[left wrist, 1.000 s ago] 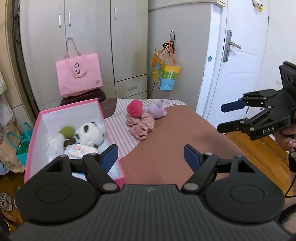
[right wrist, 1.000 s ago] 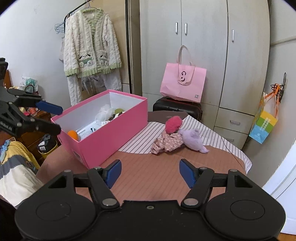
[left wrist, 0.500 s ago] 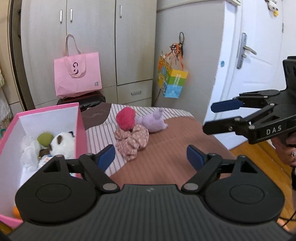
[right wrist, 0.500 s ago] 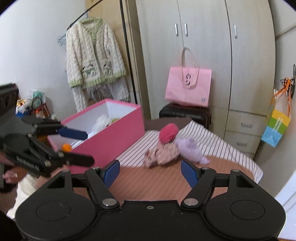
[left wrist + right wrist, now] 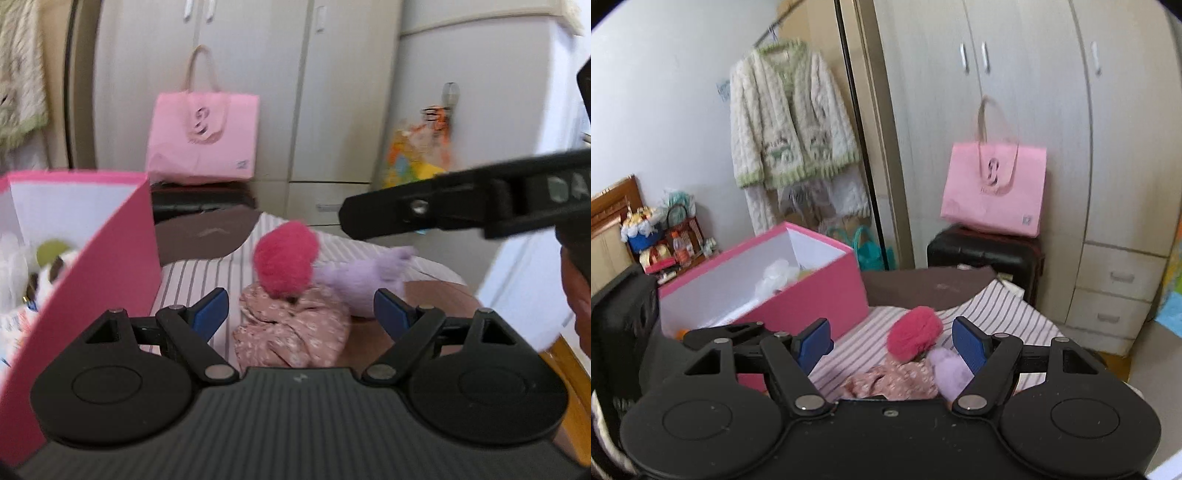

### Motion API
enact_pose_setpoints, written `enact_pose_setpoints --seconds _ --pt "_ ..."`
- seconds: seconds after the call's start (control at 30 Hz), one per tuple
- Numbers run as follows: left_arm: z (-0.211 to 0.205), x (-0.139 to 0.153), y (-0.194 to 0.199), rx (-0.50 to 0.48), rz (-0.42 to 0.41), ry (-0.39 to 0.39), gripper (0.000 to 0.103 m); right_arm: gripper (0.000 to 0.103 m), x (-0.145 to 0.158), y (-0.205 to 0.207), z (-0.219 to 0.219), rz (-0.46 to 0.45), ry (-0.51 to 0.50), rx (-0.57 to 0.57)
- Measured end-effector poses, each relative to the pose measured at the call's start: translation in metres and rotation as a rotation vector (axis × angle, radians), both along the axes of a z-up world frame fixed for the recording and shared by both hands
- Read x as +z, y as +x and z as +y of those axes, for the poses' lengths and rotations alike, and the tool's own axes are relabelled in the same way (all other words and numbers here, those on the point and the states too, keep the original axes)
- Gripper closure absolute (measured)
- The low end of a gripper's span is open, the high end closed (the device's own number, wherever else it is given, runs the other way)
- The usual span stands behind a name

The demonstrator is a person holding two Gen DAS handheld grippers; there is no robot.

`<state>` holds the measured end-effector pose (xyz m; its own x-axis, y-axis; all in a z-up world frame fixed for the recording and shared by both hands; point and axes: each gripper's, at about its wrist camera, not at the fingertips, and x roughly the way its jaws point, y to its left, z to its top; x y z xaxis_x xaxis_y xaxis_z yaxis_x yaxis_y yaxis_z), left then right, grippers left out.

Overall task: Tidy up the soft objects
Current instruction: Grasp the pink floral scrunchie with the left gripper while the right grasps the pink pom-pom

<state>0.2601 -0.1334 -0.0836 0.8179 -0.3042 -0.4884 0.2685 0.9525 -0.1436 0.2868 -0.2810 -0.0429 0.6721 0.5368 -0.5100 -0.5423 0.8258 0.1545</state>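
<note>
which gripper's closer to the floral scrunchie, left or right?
Too close to call. Left gripper and right gripper both sit open just short of the floral scrunchie, neither touching it.

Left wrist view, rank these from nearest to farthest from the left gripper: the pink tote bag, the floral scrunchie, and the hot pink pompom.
1. Floral scrunchie, lying just ahead between the open fingers of the left gripper.
2. Hot pink pompom, resting against the scrunchie's far side.
3. Pink tote bag, far back against the wardrobe, left of centre.
</note>
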Motion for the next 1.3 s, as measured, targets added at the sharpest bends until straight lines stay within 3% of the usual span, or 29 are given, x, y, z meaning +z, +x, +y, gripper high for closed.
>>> enact_pose_setpoints --seconds 0.1,0.27,0.43,0.47,0.57,0.67,0.73,0.8,0.83,0.9,0.97,1.3 --pt "-0.002 -0.011 0.015 0.007 0.055 -0.016 0.017 0.026 -0.015 0.035 0.000 0.072 0.011 -0.007" --pt "-0.003 -0.023 0.028 0.020 0.110 -0.006 0.017 0.026 -0.044 0.077 -0.009 0.229 0.145 0.008" --pt "-0.005 -0.028 0.036 0.033 0.107 0.022 0.017 0.028 -0.055 0.089 0.003 0.264 0.160 0.053" --pt "-0.006 -0.030 0.038 0.038 0.111 0.029 0.017 0.031 -0.057 0.090 0.008 0.264 0.141 0.056" --pt "-0.007 -0.036 0.037 0.053 0.111 0.034 0.017 0.059 -0.063 0.086 0.017 0.252 0.083 0.052" --pt "-0.010 -0.042 0.042 0.038 0.142 0.040 0.020 0.063 -0.064 0.079 0.018 0.220 0.069 0.049" --pt "-0.014 -0.043 0.041 0.052 0.121 0.070 0.030 0.064 -0.064 0.075 0.017 0.204 0.059 0.056" --pt "-0.018 -0.043 0.039 0.056 0.107 0.111 0.053 0.064 -0.063 0.073 0.015 0.202 0.075 0.070" --pt "-0.019 -0.043 0.039 0.054 0.104 0.122 0.057 0.064 -0.063 0.072 0.014 0.200 0.086 0.070" --pt "-0.018 -0.042 0.038 0.062 0.100 0.130 0.077 0.064 -0.060 0.071 0.011 0.191 0.100 0.071" --pt "-0.016 -0.041 0.037 0.078 0.101 0.132 0.082 0.064 -0.057 0.068 0.007 0.178 0.118 0.067" --pt "0.001 -0.039 0.029 0.087 0.135 0.033 0.083 0.064 -0.052 0.042 -0.006 0.158 0.131 -0.024"
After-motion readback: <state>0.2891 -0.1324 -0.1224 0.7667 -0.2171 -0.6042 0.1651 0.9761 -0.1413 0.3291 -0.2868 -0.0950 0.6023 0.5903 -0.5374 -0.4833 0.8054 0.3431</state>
